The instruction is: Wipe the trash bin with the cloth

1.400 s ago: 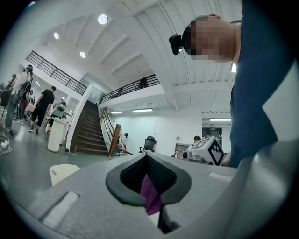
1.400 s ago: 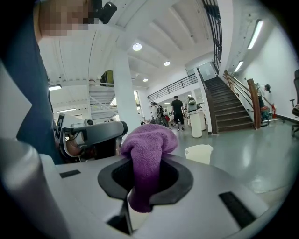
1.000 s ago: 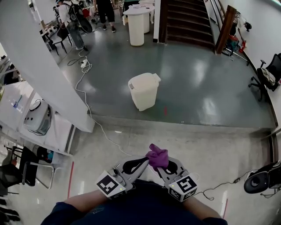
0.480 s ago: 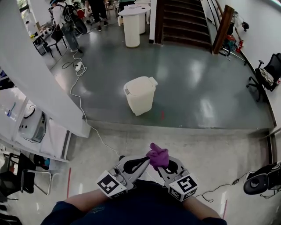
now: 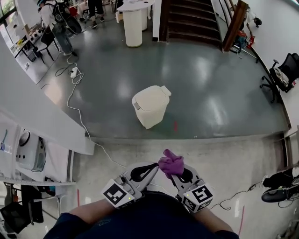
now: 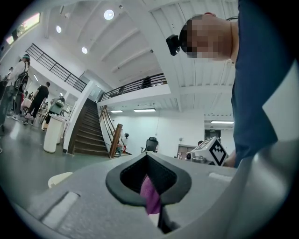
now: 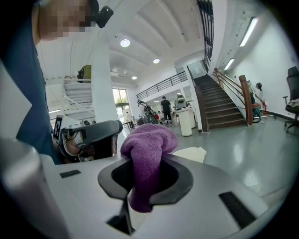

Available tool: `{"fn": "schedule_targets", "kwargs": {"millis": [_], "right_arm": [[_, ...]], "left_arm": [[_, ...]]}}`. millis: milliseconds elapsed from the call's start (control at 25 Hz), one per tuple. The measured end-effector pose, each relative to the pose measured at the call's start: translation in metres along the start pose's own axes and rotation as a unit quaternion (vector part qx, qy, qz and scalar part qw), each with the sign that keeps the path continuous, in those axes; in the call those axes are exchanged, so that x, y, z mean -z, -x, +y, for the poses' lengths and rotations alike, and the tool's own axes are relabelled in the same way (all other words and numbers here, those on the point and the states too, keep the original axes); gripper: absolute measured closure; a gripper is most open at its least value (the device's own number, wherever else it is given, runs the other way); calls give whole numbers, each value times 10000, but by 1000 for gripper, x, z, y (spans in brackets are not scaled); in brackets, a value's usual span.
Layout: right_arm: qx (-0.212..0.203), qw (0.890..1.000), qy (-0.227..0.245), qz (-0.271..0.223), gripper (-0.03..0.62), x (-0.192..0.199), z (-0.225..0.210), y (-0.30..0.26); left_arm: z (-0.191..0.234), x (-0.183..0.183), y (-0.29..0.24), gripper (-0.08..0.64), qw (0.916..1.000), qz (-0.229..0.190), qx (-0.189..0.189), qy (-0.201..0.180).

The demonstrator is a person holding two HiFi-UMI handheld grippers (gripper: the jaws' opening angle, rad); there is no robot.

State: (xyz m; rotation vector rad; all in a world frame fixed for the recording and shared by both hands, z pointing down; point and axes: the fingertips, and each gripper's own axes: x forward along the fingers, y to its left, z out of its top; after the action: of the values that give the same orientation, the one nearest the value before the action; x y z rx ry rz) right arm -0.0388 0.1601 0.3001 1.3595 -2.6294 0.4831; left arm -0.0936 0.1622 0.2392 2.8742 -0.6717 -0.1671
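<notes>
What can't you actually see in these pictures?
- Bin: far side hidden by its own body in head view; any dirt too small to see.
- Bin in right gripper view: mostly behind the cloth.
- Cloth's full size: bunched in the right tool.
- People, head view: cut off by the top edge.

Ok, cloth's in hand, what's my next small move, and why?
Probably step toward the trash bin, keeping the purple cloth pinched. The left tongs and right tongs both grip it close to your body, while the bin stands well ahead on the darker floor, likely out of reach.
</notes>
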Motion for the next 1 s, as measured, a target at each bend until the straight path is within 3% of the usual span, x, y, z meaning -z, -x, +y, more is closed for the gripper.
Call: {"fn": "schedule_targets", "kwargs": {"millis": [320,640,1000], "right_arm": [[427,9990,-29,-90,515,-33,-20,-79],[302,9995,-49,-37,515,-38,-51,-112],[103,9996,-151,202,515,-37,-146,-151]], "left_arm": [[98,-15,-1,572,9998,55,178,7],[133,-18,-33,572,9997,125,172,-75],[193,9,-114,572,9983,460,-258,-238]]}}
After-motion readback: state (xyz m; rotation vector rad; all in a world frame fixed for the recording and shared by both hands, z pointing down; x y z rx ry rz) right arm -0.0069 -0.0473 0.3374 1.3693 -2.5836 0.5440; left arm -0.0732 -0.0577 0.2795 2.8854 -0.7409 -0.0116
